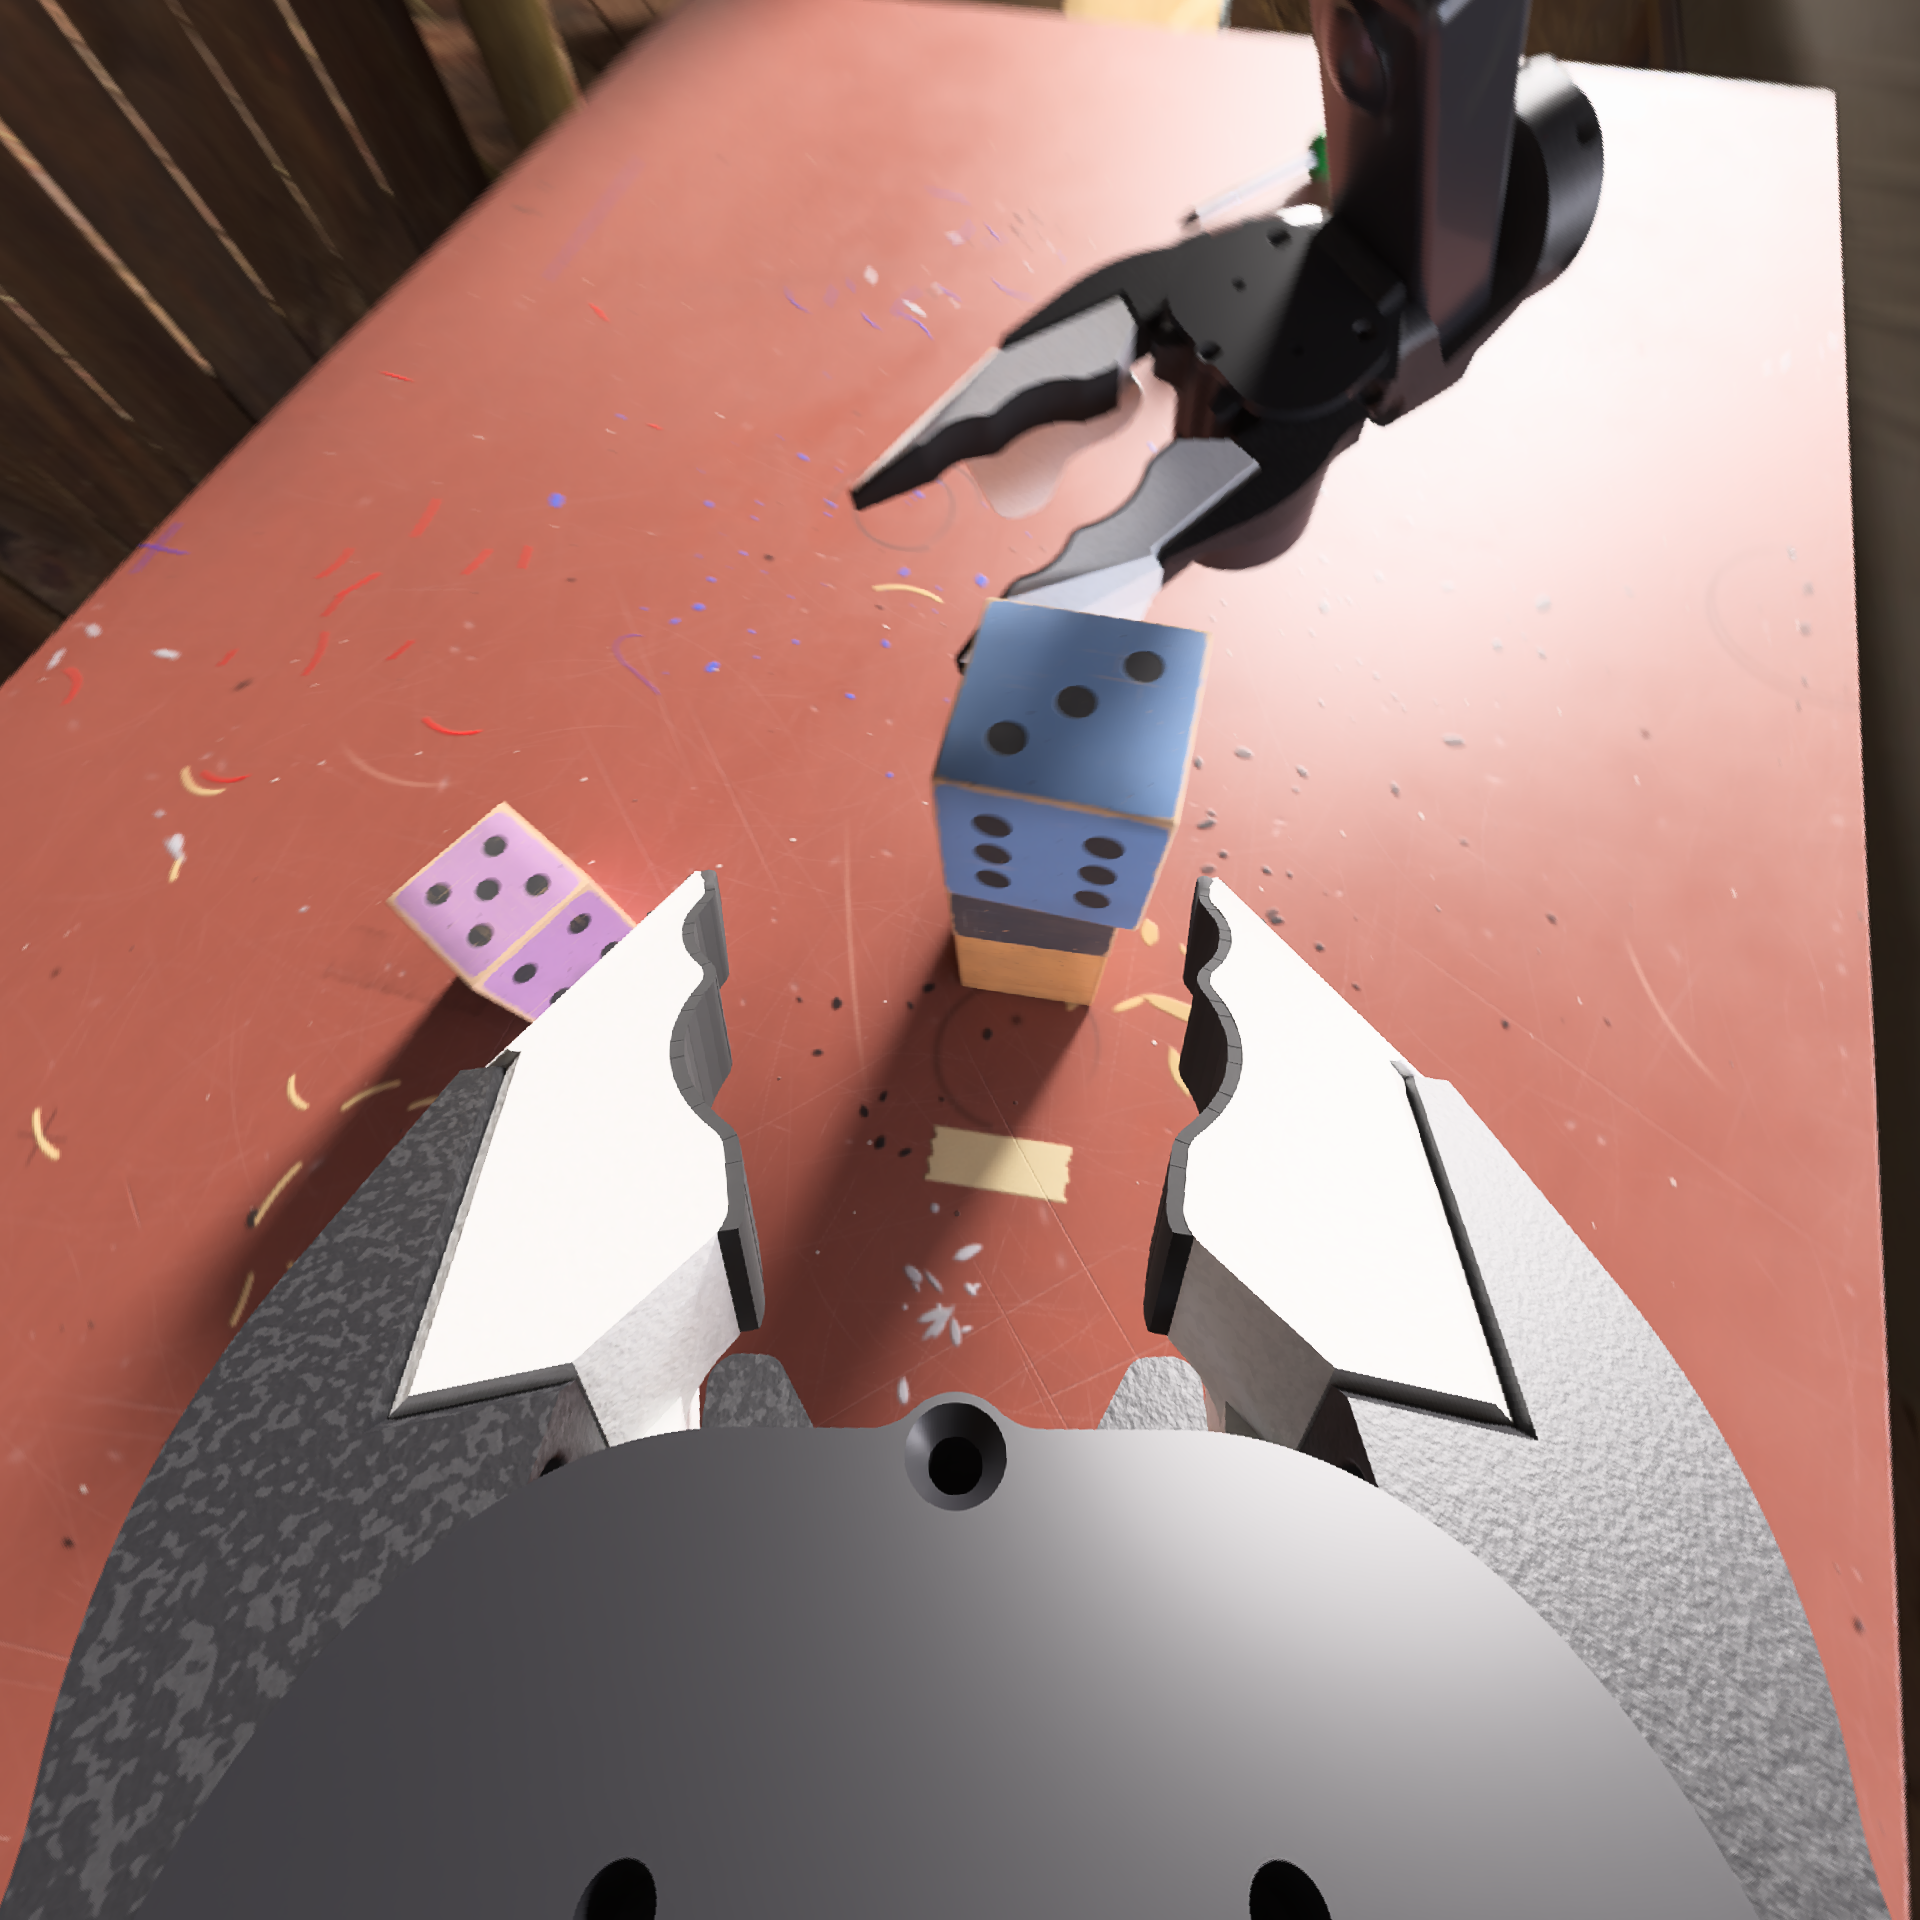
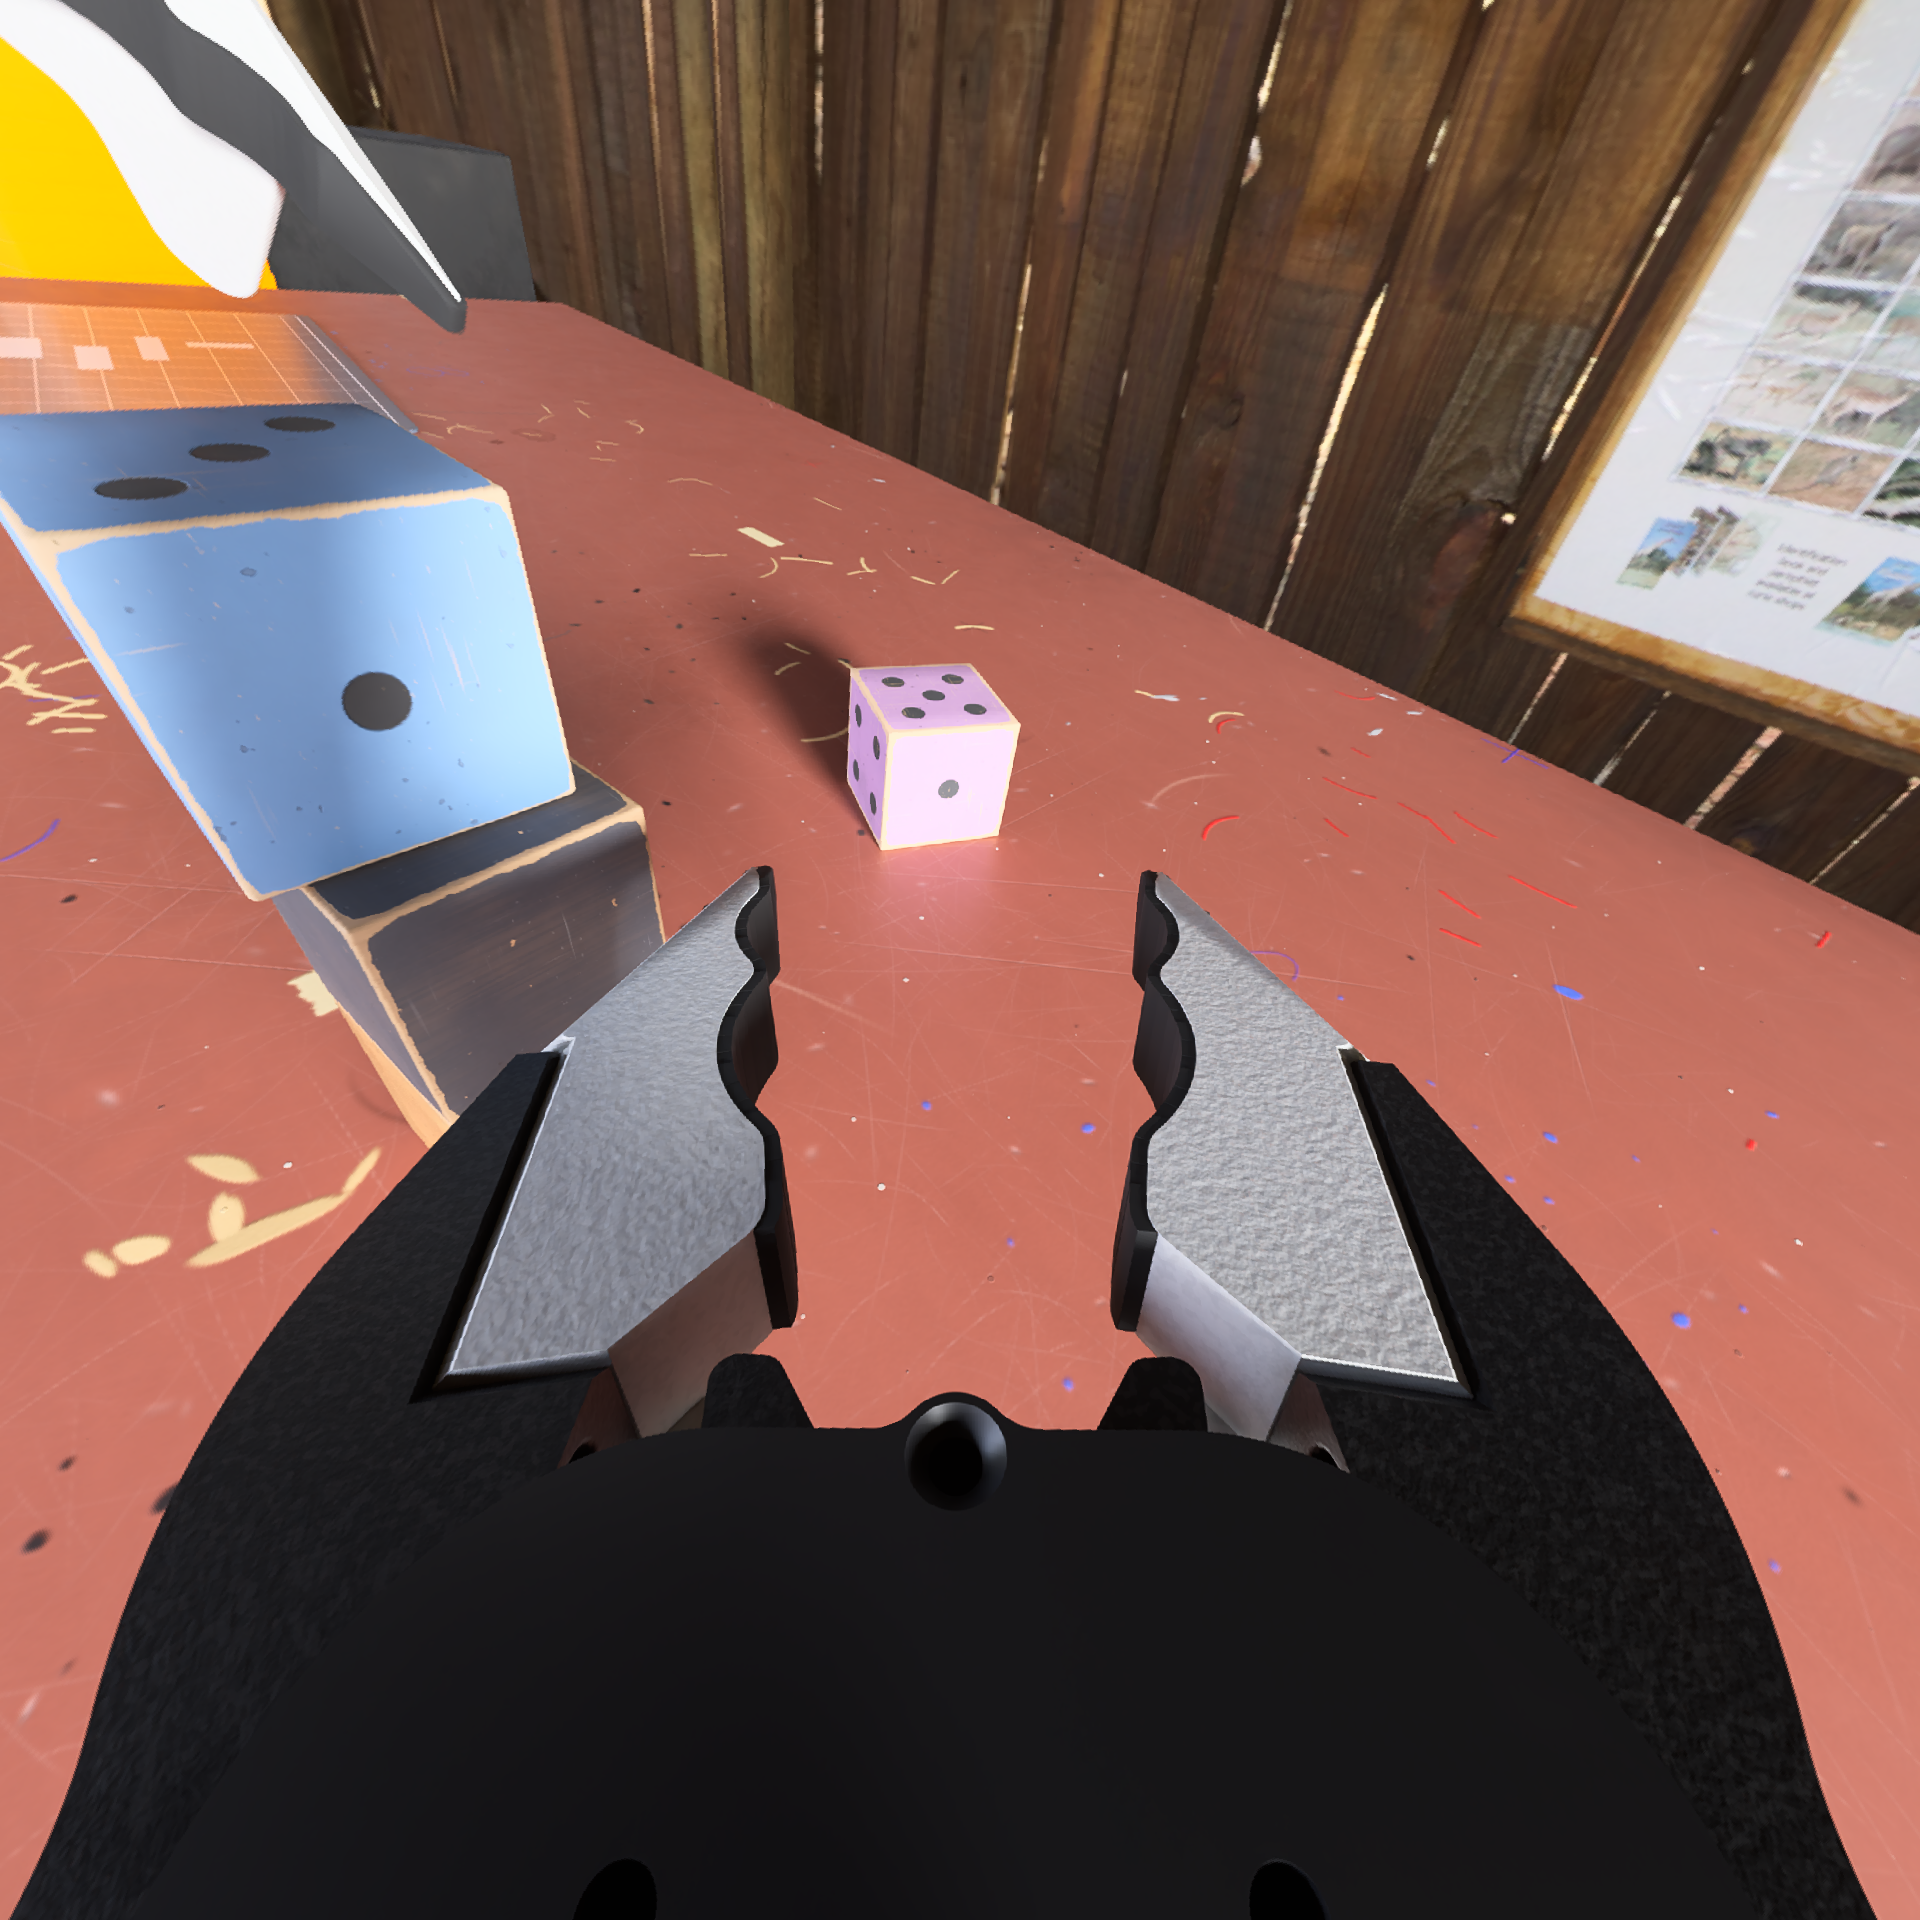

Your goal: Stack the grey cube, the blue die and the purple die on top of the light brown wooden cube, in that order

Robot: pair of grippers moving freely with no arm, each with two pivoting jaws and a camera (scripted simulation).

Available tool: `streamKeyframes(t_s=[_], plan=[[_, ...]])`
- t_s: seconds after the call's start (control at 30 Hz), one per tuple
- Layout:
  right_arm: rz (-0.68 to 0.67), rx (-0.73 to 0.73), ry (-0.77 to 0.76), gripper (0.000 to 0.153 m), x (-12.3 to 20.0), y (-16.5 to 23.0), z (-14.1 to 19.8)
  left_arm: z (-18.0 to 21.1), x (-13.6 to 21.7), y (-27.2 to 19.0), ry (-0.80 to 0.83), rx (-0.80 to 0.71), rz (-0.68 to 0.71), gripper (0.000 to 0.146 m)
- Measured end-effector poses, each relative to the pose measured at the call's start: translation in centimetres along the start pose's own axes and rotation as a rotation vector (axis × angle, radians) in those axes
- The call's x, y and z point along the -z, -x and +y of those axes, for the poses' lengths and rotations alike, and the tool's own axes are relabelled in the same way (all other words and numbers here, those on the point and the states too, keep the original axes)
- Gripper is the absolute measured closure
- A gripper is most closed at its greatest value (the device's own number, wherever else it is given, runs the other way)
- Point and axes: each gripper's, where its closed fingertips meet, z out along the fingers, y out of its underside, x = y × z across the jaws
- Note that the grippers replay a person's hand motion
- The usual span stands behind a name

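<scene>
A stack stands on the red table (image 1: 1507,831): the light brown wooden cube (image 1: 1029,971) at the bottom, the grey cube (image 1: 1029,923) on it, the blue die (image 1: 1070,769) on top. The purple die (image 1: 509,909) lies alone on the table, left of the stack. My left gripper (image 1: 954,883) is open and empty, above and in front of the stack. My right gripper (image 1: 935,545) hangs open beyond the stack. In the right wrist view the right gripper (image 2: 954,878) is open and empty, with the purple die (image 2: 930,753) ahead and the blue die (image 2: 301,644) and grey cube (image 2: 499,935) at left.
A strip of beige tape (image 1: 997,1166) lies on the table before the stack. A wooden plank wall (image 2: 1039,260) runs along the table's far edge, with a framed poster (image 2: 1787,416) on it. A gridded mat (image 2: 156,353) lies beyond the stack.
</scene>
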Motion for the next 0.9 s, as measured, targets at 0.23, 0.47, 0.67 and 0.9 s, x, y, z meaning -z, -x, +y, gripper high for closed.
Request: streamKeyframes(t_s=[0.23,0.47,0.67,0.9], plan=[[0.002,-0.014,0.031,0.081,-0.3,-0.7,1.0,5.1,0.4,5.4,-0.118,0.207,-0.221,0.047],[0.002,0.013,0.202,0.062,-1.8,-2.5,4.8,10.7,-0.5,10.2,-0.151,0.317,-0.485,0.056],[-0.085,0.014,0.24,0.058,-5.5,-1.5,4.8,13.8,-0.4,11.1,-0.051,0.369,-0.524,0.057],[-0.166,-0.011,0.294,0.056,-11.2,-0.6,4.4,15.8,0.1,12.5,0.065,0.385,-0.635,0.051]])
